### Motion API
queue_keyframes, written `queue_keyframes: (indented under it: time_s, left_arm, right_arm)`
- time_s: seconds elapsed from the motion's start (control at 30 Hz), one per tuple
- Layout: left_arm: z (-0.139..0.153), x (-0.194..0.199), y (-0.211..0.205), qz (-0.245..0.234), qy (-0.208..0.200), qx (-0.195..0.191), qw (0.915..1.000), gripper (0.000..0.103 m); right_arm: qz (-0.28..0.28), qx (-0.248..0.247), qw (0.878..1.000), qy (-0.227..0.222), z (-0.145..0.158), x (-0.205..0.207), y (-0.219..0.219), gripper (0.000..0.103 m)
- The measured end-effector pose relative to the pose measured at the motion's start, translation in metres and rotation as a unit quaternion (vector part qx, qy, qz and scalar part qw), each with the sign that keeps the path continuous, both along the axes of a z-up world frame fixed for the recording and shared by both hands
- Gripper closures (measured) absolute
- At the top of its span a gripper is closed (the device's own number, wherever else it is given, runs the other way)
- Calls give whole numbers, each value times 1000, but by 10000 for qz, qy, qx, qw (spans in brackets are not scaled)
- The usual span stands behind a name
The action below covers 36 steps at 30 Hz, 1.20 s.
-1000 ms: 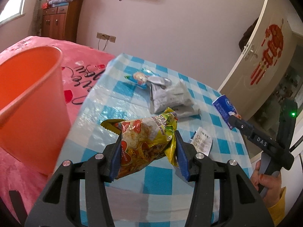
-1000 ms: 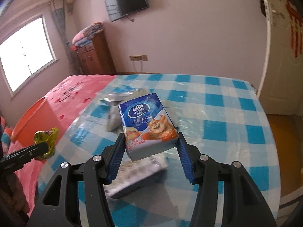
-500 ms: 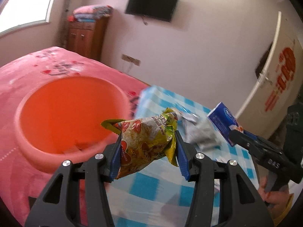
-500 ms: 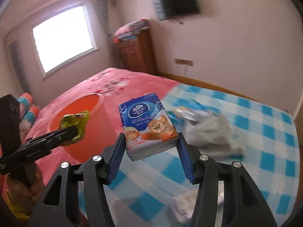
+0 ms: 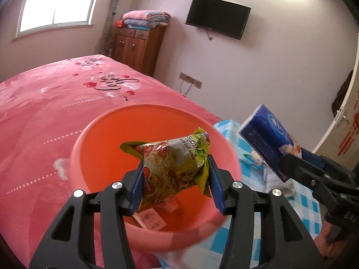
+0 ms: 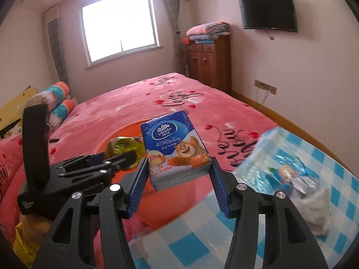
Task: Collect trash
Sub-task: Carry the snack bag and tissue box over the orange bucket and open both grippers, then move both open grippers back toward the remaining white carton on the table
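My left gripper (image 5: 176, 179) is shut on a yellow-green oatmeal packet (image 5: 172, 168) and holds it over the mouth of the orange bin (image 5: 89, 139), which has paper scraps at its bottom (image 5: 150, 220). My right gripper (image 6: 179, 174) is shut on a blue Vinda tissue pack (image 6: 175, 148) and holds it just right of the bin; the pack also shows in the left wrist view (image 5: 269, 141). In the right wrist view the bin (image 6: 125, 132) lies mostly hidden behind the pack and the left gripper (image 6: 121, 157).
The bin stands by a pink bed (image 5: 44, 112), against the blue-checked table (image 6: 291, 235). More wrappers lie on the table (image 6: 298, 179). A wooden cabinet (image 5: 136, 47) and a wall TV (image 5: 217, 16) are at the back.
Both grippers have swung left from over the table to the bin, each keeping its item. The oatmeal packet now hangs over the bin's opening, the tissue pack close beside it.
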<state>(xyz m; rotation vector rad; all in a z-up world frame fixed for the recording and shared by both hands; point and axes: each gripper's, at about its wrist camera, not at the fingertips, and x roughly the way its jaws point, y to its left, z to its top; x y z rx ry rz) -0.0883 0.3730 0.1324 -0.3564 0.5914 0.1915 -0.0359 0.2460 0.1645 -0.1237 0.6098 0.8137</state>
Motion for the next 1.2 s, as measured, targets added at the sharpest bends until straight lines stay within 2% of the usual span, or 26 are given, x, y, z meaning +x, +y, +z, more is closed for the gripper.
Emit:
queue_keyframes:
  time_s: [0.13, 0.2, 0.23, 0.27, 0.3, 0.47, 0.7, 0.9, 1.2]
  left_arm:
    - [-10, 2, 13, 254, 111, 57, 9996, 43]
    - [-10, 0, 14, 319, 61, 149, 9994, 33]
    - [-9, -2, 13, 355, 24, 235, 9991, 28]
    - [-9, -3, 11, 406, 6, 308, 9987, 18]
    - [-8, -5, 11, 460, -2, 377, 9982, 17]
    - [-8, -13, 5, 501, -101, 412, 9978, 15]
    - [-4, -21, -16, 375, -114, 557, 9977, 15]
    - [0, -23, -40, 84, -224, 526, 9983, 15]
    - [4, -25, -85, -304, -187, 783, 9963, 15]
  right_arm:
    - [56, -121, 9998, -120, -6, 7, 26, 44]
    - [64, -30, 9999, -82, -11, 12, 29, 21]
    - [58, 81, 9999, -35, -12, 13, 27, 19]
    - [29, 163, 9999, 1, -13, 14, 24, 17]
    - [-48, 268, 9996, 61, -15, 15, 16, 16]
    - [-532, 452, 9973, 232, -25, 18, -17, 13]
    - [-1025, 410, 9936, 239, -42, 9, -60, 9]
    - [-1396, 449, 9888, 290, -55, -5, -95, 9]
    - [-1780, 593, 9818, 290, -61, -20, -139, 9]
